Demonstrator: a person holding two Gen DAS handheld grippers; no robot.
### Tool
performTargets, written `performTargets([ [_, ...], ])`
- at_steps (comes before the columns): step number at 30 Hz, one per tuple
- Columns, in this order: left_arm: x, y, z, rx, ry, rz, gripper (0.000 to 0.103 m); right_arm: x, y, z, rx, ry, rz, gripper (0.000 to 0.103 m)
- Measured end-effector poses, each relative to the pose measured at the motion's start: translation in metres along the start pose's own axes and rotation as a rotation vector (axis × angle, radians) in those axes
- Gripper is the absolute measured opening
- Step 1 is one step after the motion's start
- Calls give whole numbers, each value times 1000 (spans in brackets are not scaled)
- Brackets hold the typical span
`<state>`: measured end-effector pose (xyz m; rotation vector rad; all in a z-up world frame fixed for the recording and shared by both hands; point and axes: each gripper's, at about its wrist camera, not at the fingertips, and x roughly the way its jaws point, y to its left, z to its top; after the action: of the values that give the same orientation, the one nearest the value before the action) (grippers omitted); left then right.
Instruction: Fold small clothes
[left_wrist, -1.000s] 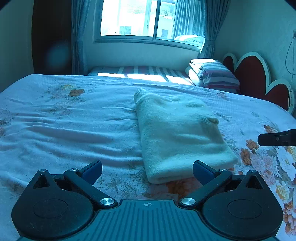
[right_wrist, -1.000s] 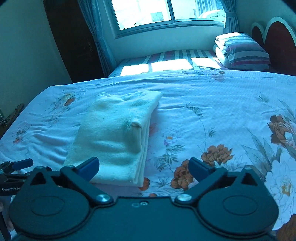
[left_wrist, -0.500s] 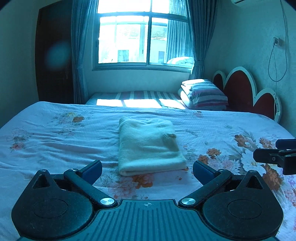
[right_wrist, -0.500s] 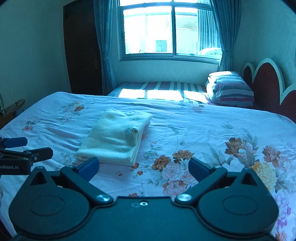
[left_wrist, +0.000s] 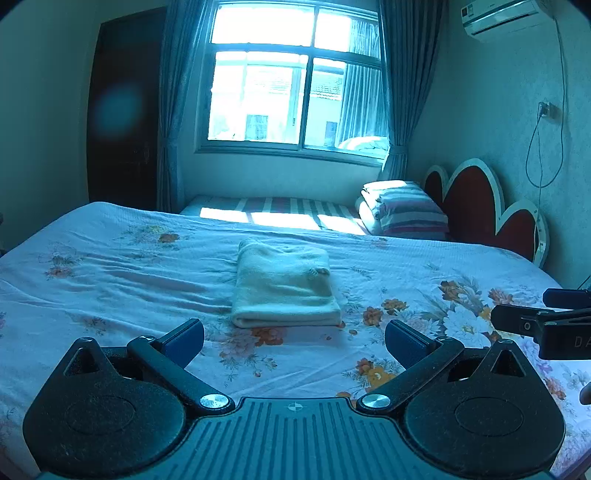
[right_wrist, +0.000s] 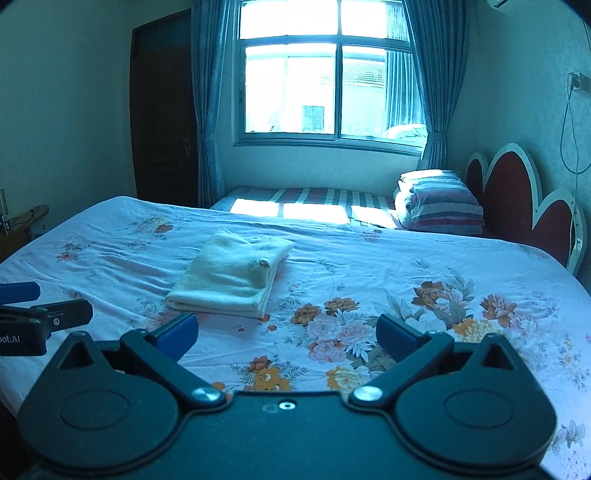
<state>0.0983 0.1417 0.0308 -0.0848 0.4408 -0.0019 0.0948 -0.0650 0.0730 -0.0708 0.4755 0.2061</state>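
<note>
**Fold looks finished, both grippers backed off**

The garment (left_wrist: 284, 284) sits as a neat cream rectangle in the middle of the bed (left_wrist: 110, 280), layers stacked with the fold edge facing the cameras. It looks like the folding itself is over, since nothing is sticking out or hanging loose.

The left gripper (left_wrist: 294, 341) is spread wide with nothing between its blue pads (left_wrist: 184, 338), and it's well apart from the garment. Same deal with the right gripper (right_wrist: 287, 338): released, empty, and held above the floral sheet, off to the garment's right. My guess is they're held back like this so the pile doesn't get nudged.

Readable writing is slim. In the right view the left gripper's side reads "oot.AI", cut off by the frame. In the left view I can only make out "DA" on the right one. Striped bedding (right_wrist: 439, 203) sits by the headboard (right_wrist: 517, 192).
</note>
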Motion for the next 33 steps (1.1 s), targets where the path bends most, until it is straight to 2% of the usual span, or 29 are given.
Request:
performTargets([
  [12, -19, -11, 1, -13, -47, 1, 103, -19, -2, -1, -8, -33, 13, 103],
  [33, -11, -13, 4, -9, -44, -15, 103, -17, -4, 0, -1, -32, 16, 103],
])
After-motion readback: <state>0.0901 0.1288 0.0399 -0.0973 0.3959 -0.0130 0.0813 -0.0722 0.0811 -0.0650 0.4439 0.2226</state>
